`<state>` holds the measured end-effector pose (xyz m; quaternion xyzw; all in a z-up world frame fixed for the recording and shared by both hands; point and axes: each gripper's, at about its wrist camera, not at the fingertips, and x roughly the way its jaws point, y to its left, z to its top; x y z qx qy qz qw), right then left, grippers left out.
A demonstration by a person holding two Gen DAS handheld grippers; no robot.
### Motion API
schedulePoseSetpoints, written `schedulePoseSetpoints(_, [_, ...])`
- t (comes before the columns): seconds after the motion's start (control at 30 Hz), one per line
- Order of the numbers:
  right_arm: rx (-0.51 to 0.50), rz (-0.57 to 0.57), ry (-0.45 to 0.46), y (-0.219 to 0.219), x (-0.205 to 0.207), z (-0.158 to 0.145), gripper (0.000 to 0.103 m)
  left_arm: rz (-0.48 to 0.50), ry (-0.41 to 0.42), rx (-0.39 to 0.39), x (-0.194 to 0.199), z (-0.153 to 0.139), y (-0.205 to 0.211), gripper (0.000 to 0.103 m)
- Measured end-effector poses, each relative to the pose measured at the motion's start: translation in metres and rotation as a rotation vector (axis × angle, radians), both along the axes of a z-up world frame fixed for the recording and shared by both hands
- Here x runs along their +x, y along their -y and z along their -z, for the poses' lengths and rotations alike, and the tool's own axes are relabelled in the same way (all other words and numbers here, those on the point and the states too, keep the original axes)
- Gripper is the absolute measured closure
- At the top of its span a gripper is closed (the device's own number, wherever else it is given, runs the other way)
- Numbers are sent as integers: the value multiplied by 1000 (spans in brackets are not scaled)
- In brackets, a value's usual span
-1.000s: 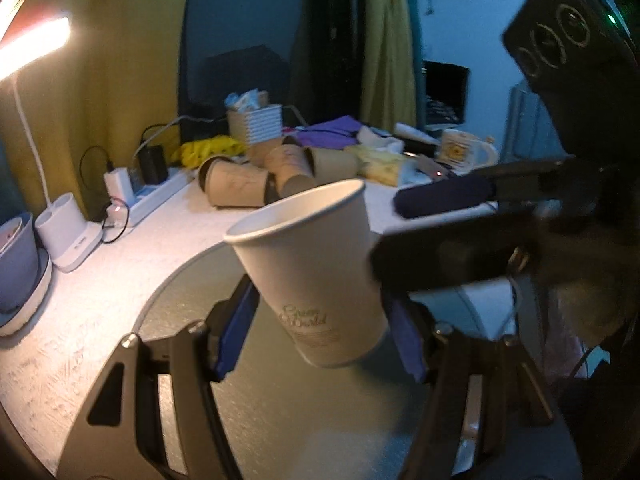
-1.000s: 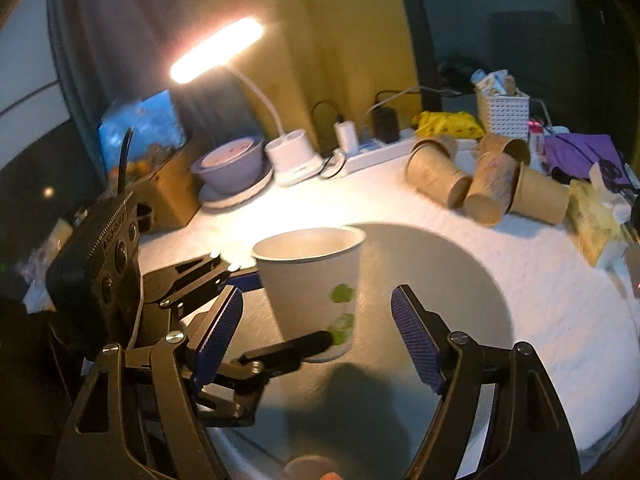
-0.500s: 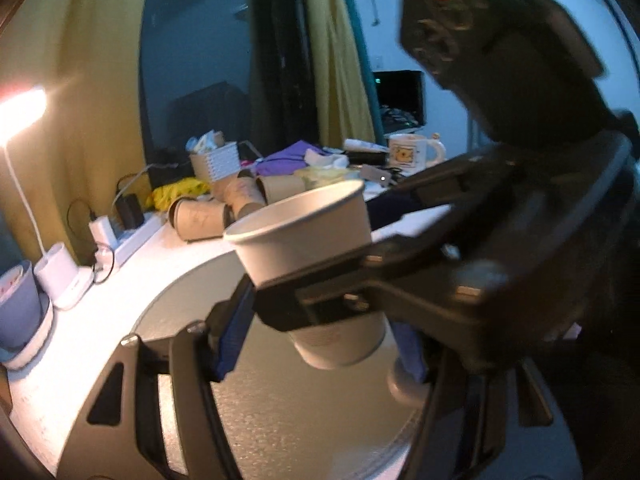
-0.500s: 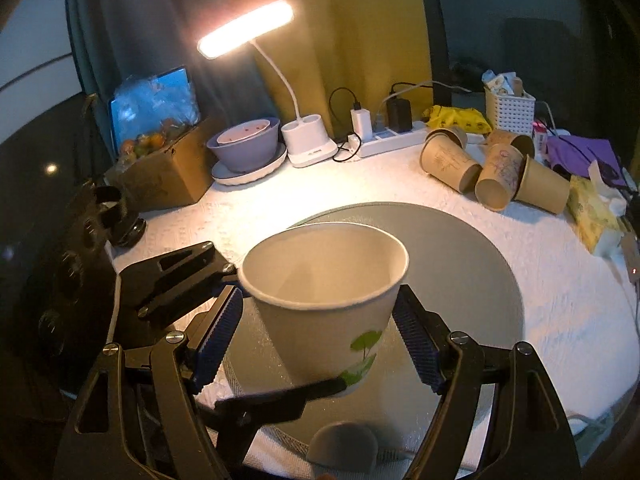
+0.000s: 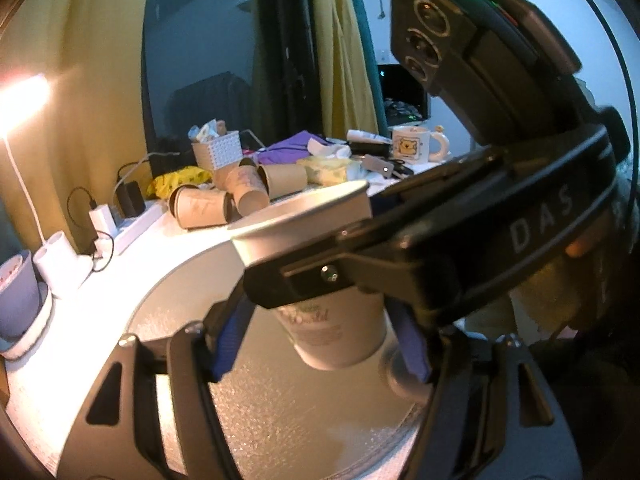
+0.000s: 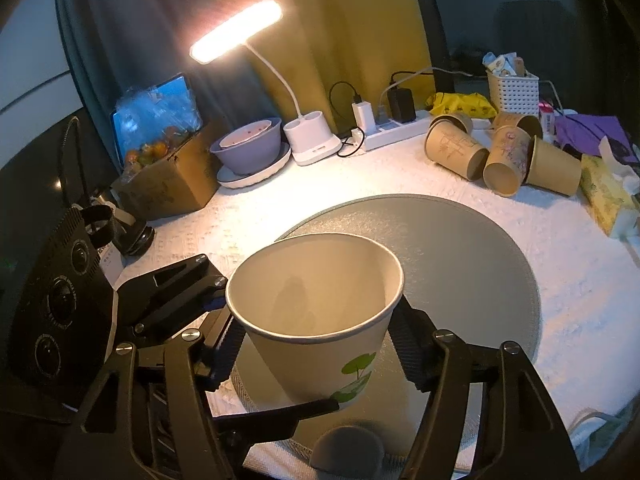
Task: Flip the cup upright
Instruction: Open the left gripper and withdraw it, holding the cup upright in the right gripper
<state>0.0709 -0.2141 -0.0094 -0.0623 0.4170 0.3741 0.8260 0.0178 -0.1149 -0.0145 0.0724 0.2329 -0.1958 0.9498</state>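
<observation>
A white paper cup (image 6: 320,316) with a green leaf print stands mouth up, held just above the round grey mat (image 6: 460,256). It shows in the left wrist view too (image 5: 332,320). My left gripper (image 5: 320,332) is shut on the cup's lower body. My right gripper (image 6: 316,340) has its blue pads close on both sides of the cup near the rim, and whether they press it I cannot tell. The right gripper's body crosses the left wrist view and hides the cup's middle.
Three brown paper cups (image 6: 500,152) lie on their sides at the back right. A desk lamp (image 6: 308,136), a purple bowl (image 6: 248,148), a power strip (image 6: 396,132), a cardboard box (image 6: 168,180) and a tissue pack (image 6: 604,188) ring the mat.
The right gripper has moved in from behind the cup until its pads flank it. The cup stayed upright in the left gripper.
</observation>
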Motion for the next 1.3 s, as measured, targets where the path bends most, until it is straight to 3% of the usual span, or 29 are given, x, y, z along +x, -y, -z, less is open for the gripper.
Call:
schedulePoseSetpoints(0.1, [-13, 20, 32, -1, 4, -3, 35, -14, -31, -39, 8, 1, -7, 34])
schedulePoseSetpoints(0.17, [-18, 44, 64, -1, 9, -7, 35, -41, -41, -53, 11, 1, -12, 25])
schedulePoseSetpoints(0.4, [-48, 134, 230, -7, 27, -20, 35, -121, -96, -101, 26, 6, -31, 24])
schedulePoseSetpoints(0.5, [-37, 187, 253, -6, 40, -22, 35, -246, -132, -89, 37, 12, -44, 24])
schedulePoseSetpoints(0.63, [-20, 230, 279, -5, 55, -23, 35, -396, -208, -181, 50, 18, -79, 24])
schedulePoseSetpoints(0.87, [-30, 228, 289, -22, 72, -8, 35, -555, -199, -274, 46, 15, -120, 24])
schedulePoseSetpoints(1.3, [-132, 138, 191, -58, 75, 48, 35, -588, -197, -264, 47, 15, -125, 24])
